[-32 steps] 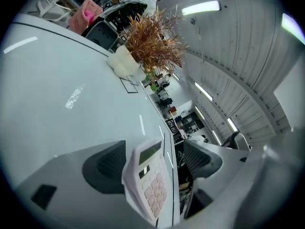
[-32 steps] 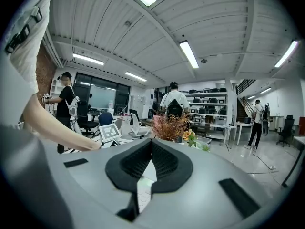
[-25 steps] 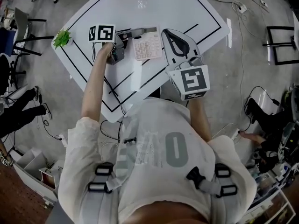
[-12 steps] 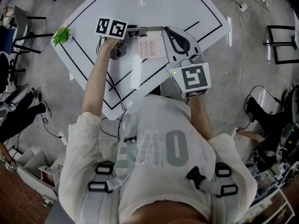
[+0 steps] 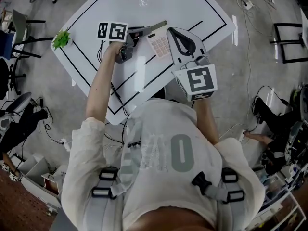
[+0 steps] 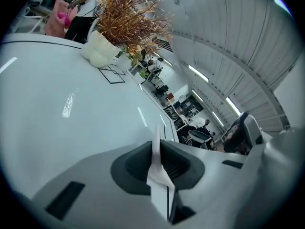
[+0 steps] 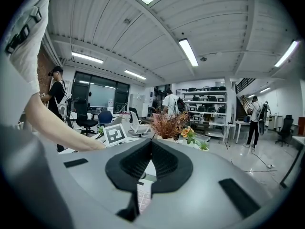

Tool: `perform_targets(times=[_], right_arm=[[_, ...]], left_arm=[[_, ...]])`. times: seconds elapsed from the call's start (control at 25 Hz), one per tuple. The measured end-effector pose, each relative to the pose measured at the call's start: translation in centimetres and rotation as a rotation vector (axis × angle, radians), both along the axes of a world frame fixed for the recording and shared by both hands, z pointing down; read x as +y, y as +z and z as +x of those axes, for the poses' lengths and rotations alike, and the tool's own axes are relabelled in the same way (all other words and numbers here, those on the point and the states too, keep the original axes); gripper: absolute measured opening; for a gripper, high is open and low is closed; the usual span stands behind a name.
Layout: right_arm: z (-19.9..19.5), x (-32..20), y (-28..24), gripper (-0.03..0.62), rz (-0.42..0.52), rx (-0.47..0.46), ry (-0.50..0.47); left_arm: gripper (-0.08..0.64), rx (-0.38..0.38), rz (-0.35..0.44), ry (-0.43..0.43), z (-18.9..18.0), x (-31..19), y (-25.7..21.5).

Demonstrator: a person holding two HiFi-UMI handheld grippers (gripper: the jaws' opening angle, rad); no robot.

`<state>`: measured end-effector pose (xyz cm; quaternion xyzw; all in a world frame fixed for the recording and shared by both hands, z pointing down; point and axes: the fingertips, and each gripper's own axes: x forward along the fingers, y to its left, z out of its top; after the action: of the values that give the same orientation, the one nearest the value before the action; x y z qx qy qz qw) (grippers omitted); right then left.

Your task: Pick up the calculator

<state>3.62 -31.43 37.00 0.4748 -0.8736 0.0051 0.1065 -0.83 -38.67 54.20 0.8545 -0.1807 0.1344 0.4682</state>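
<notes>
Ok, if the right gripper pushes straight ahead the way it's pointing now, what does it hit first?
Probably nothing close: the right gripper would pass the calculator, which sits just left of and below its line. Ahead is bare table, then the dried plant at the far end; depth is unclear.

Left hand-held gripper (image 5: 143,32) just closed on calculator (image 5: 161,45) — tilted.
</notes>
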Motion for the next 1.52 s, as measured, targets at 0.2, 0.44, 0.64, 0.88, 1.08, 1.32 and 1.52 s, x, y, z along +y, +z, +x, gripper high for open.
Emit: perform_targets(times=[0.2, 0.44, 0.64, 0.88, 1.08, 1.32, 1.52], right_arm=[[0.2, 0.2, 0.0, 0.006, 0.002, -0.003, 0.003], [0.9, 0.6, -0.3, 0.006, 0.006, -0.005, 0.011], [1.4, 1.2, -0.6, 0.006, 0.013, -0.001, 0.017], [1.7, 2.6, -1.1, 0.006, 0.029, -0.002, 0.024], [1.9, 3.7, -2.4, 0.006, 0.063, -0.001, 0.028], [1.5, 4.7, -4.2, 0.006, 0.114, 0.013, 0.016], [0.6, 5.2, -5.3, 0.006, 0.150, 0.020, 0.013]], left_arm=[[0.061, 0.005, 0.000, -0.019, 0.1, 0.0, -0.1], [0.061, 0.000, 0.008, -0.040, 0.3, 0.0, -0.4], [0.061, -0.020, 0.030, -0.072, 0.5, -0.3, -1.2], [0.061, -0.111, 0.107, -0.119, 0.0, -0.7, -2.9], [0.061, -0.189, 0.209, -0.173, -0.7, -0.9, -5.2], [0.061, -0.275, 0.348, -0.285, -2.8, -1.6, -9.8], [0.061, -0.315, 0.532, -0.433, -5.8, -1.4, -15.4]])
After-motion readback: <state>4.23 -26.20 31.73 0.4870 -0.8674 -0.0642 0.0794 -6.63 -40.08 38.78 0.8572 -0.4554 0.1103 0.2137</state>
